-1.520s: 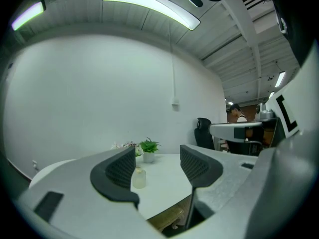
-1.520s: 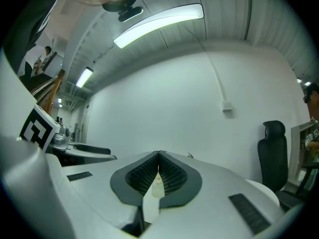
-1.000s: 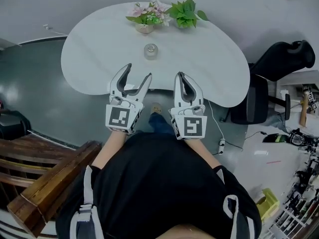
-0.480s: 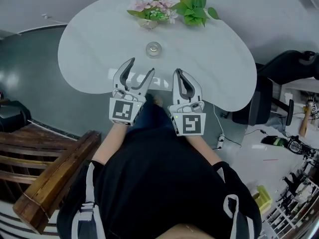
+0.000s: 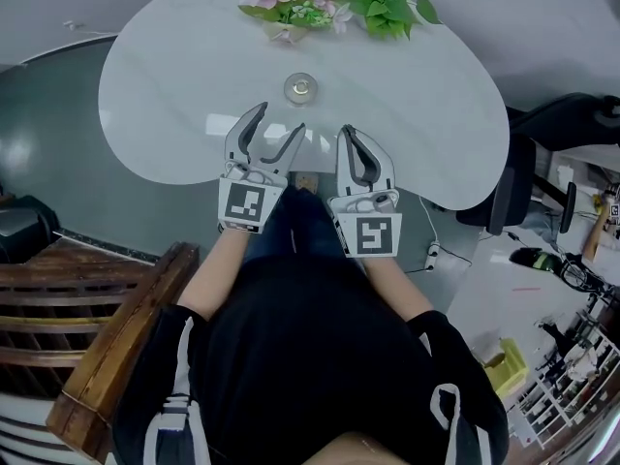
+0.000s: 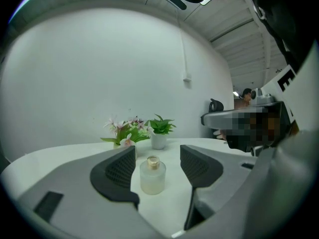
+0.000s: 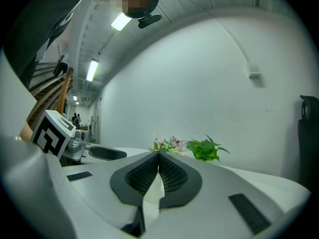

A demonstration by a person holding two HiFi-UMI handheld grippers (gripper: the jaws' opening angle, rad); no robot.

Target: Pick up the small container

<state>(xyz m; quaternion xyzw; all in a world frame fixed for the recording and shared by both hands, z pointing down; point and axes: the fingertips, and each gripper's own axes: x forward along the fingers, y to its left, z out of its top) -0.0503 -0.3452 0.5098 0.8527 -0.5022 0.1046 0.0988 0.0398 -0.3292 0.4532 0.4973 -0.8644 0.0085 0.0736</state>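
A small frosted glass bottle with a gold cap [image 5: 300,89] [image 6: 152,175] stands upright on the white table [image 5: 174,76], just in front of the plants. My left gripper [image 5: 279,128] [image 6: 157,169] is open over the table's near edge, its jaws pointing at the bottle, which sits a short way beyond the tips. In the left gripper view the bottle shows in the gap between the dark pads [image 6: 117,173], untouched. My right gripper [image 5: 350,137] [image 7: 158,161] is shut with nothing in it, beside the left one.
A pot of pink flowers [image 5: 295,3] and a green plant in a white pot [image 5: 387,3] stand at the table's far edge. A black office chair [image 5: 542,153] is to the right. A wooden bench [image 5: 77,337] lies at the lower left.
Both grippers have moved forward over the table's near edge, closer to the bottle. Their jaws have not changed.
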